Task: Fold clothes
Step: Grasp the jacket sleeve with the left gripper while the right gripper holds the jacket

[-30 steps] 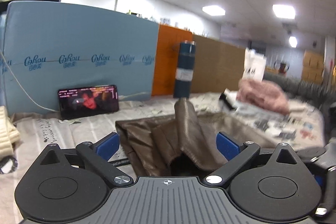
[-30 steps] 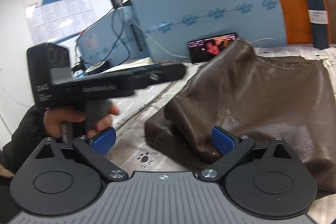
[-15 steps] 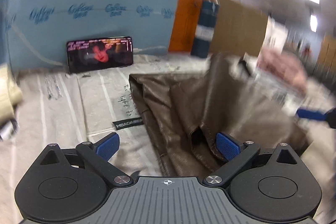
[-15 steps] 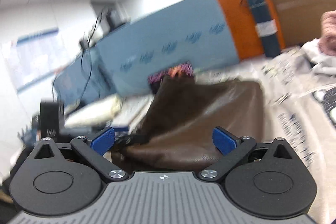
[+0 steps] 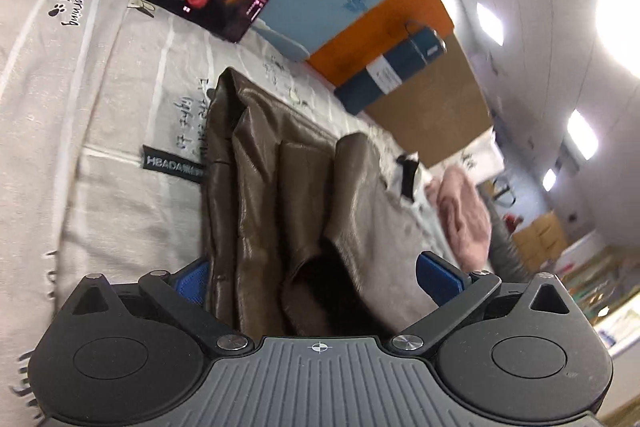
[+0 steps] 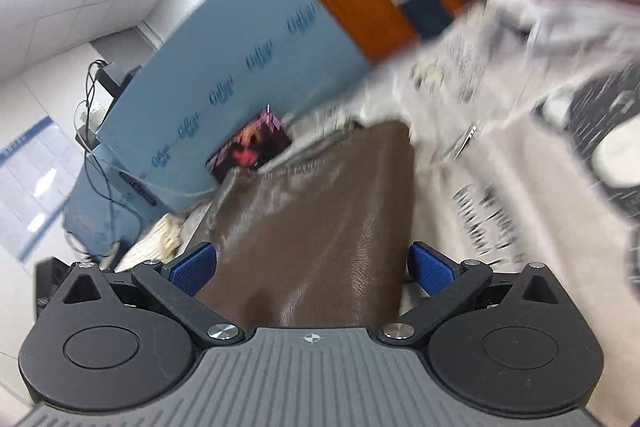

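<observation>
Beige printed cloth [image 5: 100, 99] covers the work surface, with a glossy brown leather garment [image 5: 256, 187] lying in folds at frame centre. Both the left gripper [image 5: 316, 273] and right gripper [image 6: 312, 265] are spread wide, the garment [image 6: 320, 227] lying between their blue pads, unclamped.

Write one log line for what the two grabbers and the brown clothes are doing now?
stage: folding | left gripper: open, over brown garment | right gripper: open, over brown garment | garment: lying creased on printed cloth
</observation>
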Action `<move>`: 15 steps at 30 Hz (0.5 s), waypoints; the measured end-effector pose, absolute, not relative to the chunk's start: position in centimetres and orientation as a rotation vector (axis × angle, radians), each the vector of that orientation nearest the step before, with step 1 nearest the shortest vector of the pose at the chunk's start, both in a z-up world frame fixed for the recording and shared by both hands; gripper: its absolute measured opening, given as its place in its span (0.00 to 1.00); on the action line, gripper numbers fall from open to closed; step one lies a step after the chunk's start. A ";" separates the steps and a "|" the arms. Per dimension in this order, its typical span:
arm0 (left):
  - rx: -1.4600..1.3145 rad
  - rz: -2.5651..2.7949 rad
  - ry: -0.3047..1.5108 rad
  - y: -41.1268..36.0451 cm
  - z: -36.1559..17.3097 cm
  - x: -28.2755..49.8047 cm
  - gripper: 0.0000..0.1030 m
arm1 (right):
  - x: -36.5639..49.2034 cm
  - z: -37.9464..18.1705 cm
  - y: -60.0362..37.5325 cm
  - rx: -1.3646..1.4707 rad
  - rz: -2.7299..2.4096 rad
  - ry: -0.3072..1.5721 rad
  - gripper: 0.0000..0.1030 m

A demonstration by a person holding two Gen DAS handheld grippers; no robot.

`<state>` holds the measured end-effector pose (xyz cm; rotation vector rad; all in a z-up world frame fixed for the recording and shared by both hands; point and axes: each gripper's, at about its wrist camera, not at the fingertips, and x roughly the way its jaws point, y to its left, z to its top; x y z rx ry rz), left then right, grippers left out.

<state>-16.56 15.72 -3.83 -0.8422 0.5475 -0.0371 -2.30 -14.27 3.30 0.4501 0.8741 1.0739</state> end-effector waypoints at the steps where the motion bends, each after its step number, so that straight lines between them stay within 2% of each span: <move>1: -0.846 -0.040 0.541 15.6 -3.9 -16.4 1.00 | -2.1 3.2 -13.8 0.455 1.078 0.875 0.99; 5: -0.791 -0.047 0.522 14.0 -4.0 -15.8 1.00 | -2.3 3.2 -13.3 0.449 1.106 0.864 0.97; 7: -0.730 -0.032 0.509 12.9 -4.0 -15.8 0.99 | -2.6 2.9 -13.7 0.456 1.112 0.839 0.88; 8: -0.700 -0.016 0.498 12.4 -3.9 -15.8 0.97 | -2.8 2.7 -13.9 0.451 1.102 0.830 0.78; 9: -0.688 -0.008 0.490 12.3 -3.8 -16.0 0.90 | -2.8 2.6 -14.0 0.448 1.088 0.825 0.67; 10: -0.677 0.001 0.481 12.1 -3.6 -16.1 0.86 | -2.9 2.5 -14.1 0.447 1.074 0.820 0.63; 12: -0.654 0.017 0.464 11.9 -3.3 -16.3 0.64 | -2.8 2.3 -14.4 0.453 1.046 0.814 0.50; 13: -0.642 0.025 0.456 11.7 -3.1 -16.4 0.57 | -2.7 2.2 -14.5 0.463 1.031 0.813 0.46; 15: -0.619 0.041 0.438 11.4 -2.8 -16.6 0.36 | -2.8 2.2 -14.7 0.466 1.020 0.796 0.38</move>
